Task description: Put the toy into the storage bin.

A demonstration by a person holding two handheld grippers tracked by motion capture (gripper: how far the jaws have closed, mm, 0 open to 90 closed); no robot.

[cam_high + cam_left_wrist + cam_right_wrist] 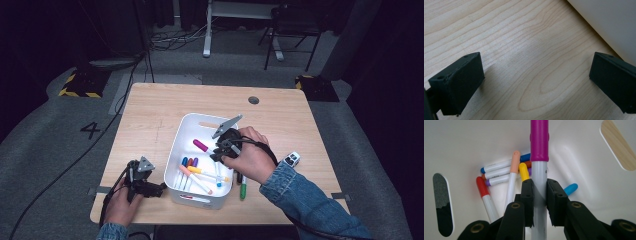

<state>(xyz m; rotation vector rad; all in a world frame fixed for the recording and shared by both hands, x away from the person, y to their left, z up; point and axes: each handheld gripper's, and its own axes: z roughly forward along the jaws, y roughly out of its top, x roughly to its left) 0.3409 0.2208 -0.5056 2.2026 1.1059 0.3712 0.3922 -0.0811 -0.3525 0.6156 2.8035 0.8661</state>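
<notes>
A white bin [176, 150] stands on the wooden table [150, 115] and holds several capped markers [202, 176]. My right gripper [218, 148] hangs over the bin, shut on a white marker with a magenta cap [200, 145]. In the right gripper view the pads [527, 195] clamp the marker's white barrel [539, 185], the magenta cap [539, 140] pointing away above the loose markers [499, 173]. My left gripper [159, 188] rests on the table left of the bin, open. Its two jaws stand far apart over bare wood [531, 75], with the bin's wall [609, 22] at the upper right.
A green marker [243, 188] lies on the table just right of the bin. A small white and black device [292, 159] sits further right. A round grommet [253, 100] is set in the table's far side. Chairs and cables stand on the floor beyond.
</notes>
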